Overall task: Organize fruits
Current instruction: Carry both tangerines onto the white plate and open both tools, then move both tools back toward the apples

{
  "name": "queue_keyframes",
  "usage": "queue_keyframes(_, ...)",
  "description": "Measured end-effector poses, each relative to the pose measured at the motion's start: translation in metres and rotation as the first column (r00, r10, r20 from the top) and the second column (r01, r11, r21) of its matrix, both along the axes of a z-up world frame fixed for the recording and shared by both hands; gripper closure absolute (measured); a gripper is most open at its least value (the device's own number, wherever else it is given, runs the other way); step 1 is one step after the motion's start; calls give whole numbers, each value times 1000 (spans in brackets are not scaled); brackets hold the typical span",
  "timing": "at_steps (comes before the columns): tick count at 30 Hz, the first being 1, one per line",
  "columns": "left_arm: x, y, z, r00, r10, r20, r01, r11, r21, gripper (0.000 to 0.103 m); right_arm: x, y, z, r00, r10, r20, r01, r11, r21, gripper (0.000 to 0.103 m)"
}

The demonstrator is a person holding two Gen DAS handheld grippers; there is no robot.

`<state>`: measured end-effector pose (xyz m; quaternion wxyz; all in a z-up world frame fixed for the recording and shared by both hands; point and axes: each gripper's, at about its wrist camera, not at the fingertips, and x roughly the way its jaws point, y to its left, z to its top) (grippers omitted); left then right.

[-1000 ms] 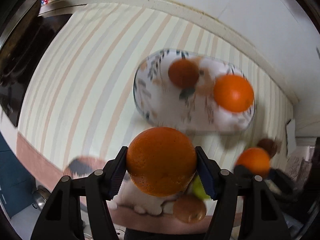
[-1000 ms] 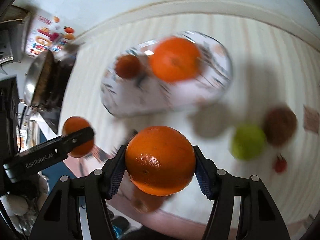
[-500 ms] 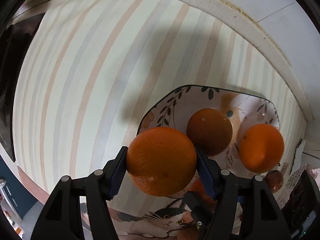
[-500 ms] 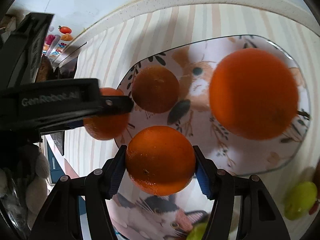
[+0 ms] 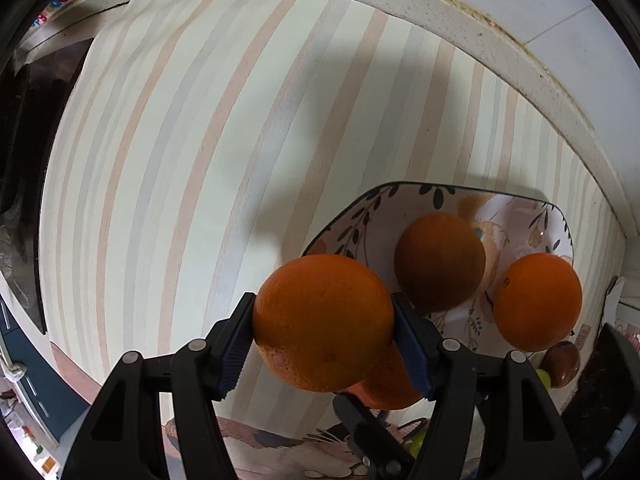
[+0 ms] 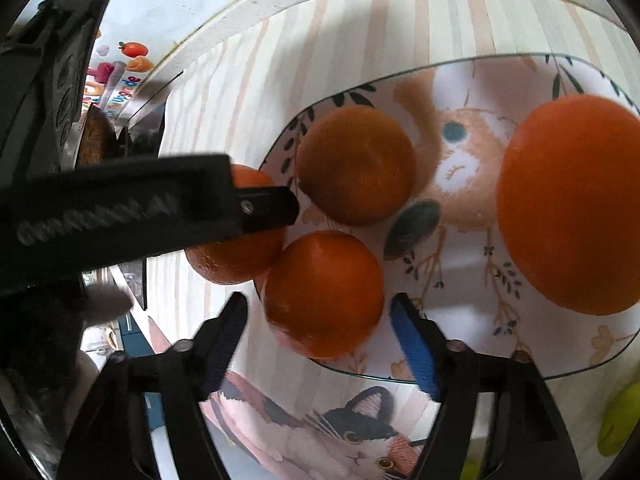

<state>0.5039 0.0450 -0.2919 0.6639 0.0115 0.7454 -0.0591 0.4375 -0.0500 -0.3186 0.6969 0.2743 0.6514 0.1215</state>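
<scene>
**Two oranges at the plate's near-left rim, one gripped, one being let go**

My left gripper [image 5: 323, 322] has its blue pads pressed on both sides of an orange [image 5: 323, 322], which I hold at the left rim of the patterned plate [image 5: 362, 216]. From my right wrist camera, that same orange [image 6: 240, 256] sits outside the plate edge, with the left gripper's black finger [image 6: 256, 210] lying across it.

My right gripper [image 6: 320, 332] is opening its jaws. A second orange [image 6: 323, 294] is between them, and I see a gap on each side, so the pads no longer press on it. It sits at the plate's [image 6: 472, 378] near-left edge, touching or almost touching the orange my left side holds.

Two more oranges are already on the plate: a shaded one [image 6: 356, 164] toward the far-left part and a large one [image 6: 572, 204] on the right. The shaded one stands close behind the released fruit, so that corner is crowded.

Around the plate lies a striped cloth [image 5: 180, 160] with a cat picture [image 6: 360, 436] along its near edge. A green fruit [image 6: 620, 420] lies off the plate at the right, and a dark brown fruit [image 5: 562, 362] shows beyond the plate in my left view.
</scene>
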Motion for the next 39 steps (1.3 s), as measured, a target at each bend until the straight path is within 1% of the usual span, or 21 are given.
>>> queue_keyframes(3,-3,0,2,1000,12,4,-11,999,-30,38,-3,-2,6,1000,11,-4,-11,1000,-15,19)
queue_keyframes(4,-4,0,7,1000,11,20,-10,999,-31,36,-5,-3,9,1000,12,-6,-13,1000,-17,19)
queue_keyframes(6,-7,2,19,999,6,43,-4,999,-38,24,-10,-10,14,1000,7,-14,-7,1000,-25,19)
queue_keyframes(7,-9,6,25,999,5,51,-3,999,-39,22,-13,-13,17,1000,6,-14,-6,1000,-28,19)
queue_keyframes(12,-27,18,53,994,27,109,-21,998,-65,22,-30,-31,46,1000,13,19,-11,997,-71,19)
queue_keyframes(14,-38,22,66,988,36,152,-27,998,-56,22,-40,-41,62,999,16,48,-11,993,-117,17)
queue_keyframes(15,-45,23,72,984,39,172,-30,998,-52,22,-43,-44,71,998,17,64,-8,989,-145,15)
queue_keyframes(17,-62,24,83,975,47,218,-40,999,-37,22,-52,-54,88,995,19,95,1,977,-212,10)
queue_keyframes(18,-64,26,88,971,50,236,-44,999,-32,22,-58,-59,97,993,24,113,6,966,-257,10)
queue_keyframes(19,-75,27,92,964,52,259,-47,999,-28,22,-63,-66,105,991,28,131,11,957,-289,10)
queue_keyframes(22,-104,27,106,947,46,319,-44,999,-13,22,-78,-78,122,987,29,157,30,931,-363,9)
queue_keyframes(29,-151,24,131,909,64,411,-61,998,-20,22,-111,-90,151,978,40,205,49,910,-411,8)
queue_keyframes(33,-172,21,148,893,63,446,-56,998,-29,22,-132,-88,166,970,62,236,48,900,-434,8)
queue_keyframes(35,-184,16,157,881,53,471,-46,999,-26,22,-143,-87,176,963,72,259,53,893,-447,8)
queue_keyframes(39,-204,12,172,864,54,500,-41,998,-36,22,-162,-88,197,951,86,297,63,887,-458,8)
